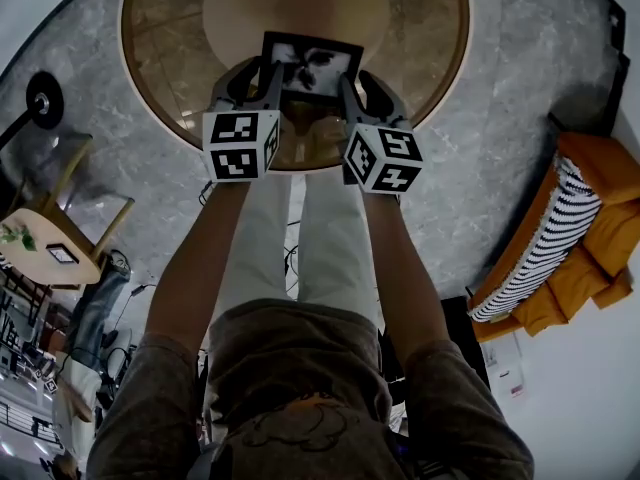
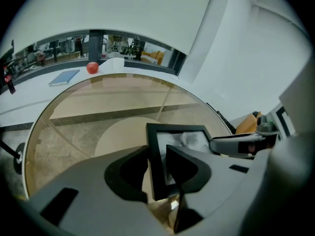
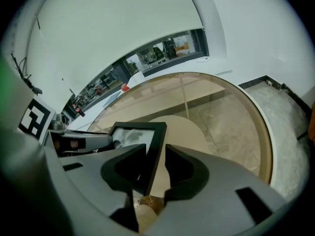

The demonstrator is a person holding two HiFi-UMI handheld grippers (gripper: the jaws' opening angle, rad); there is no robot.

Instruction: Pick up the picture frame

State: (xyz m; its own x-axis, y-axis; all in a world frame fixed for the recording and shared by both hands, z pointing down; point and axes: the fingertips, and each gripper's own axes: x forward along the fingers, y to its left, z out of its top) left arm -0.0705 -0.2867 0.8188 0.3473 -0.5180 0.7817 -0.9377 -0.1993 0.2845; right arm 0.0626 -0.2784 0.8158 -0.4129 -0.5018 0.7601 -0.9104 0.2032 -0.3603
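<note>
Head view shows my left gripper (image 1: 262, 76) and right gripper (image 1: 356, 86) each closed on one side edge of the black picture frame (image 1: 311, 64), holding it between them over the round glass tabletop (image 1: 160, 28).

The picture frame (image 1: 310, 65) sits over the round table (image 1: 440, 98). Its left edge lies between the jaws of the left gripper (image 1: 262, 74), its right edge between those of the right gripper (image 1: 360, 86).
</note>
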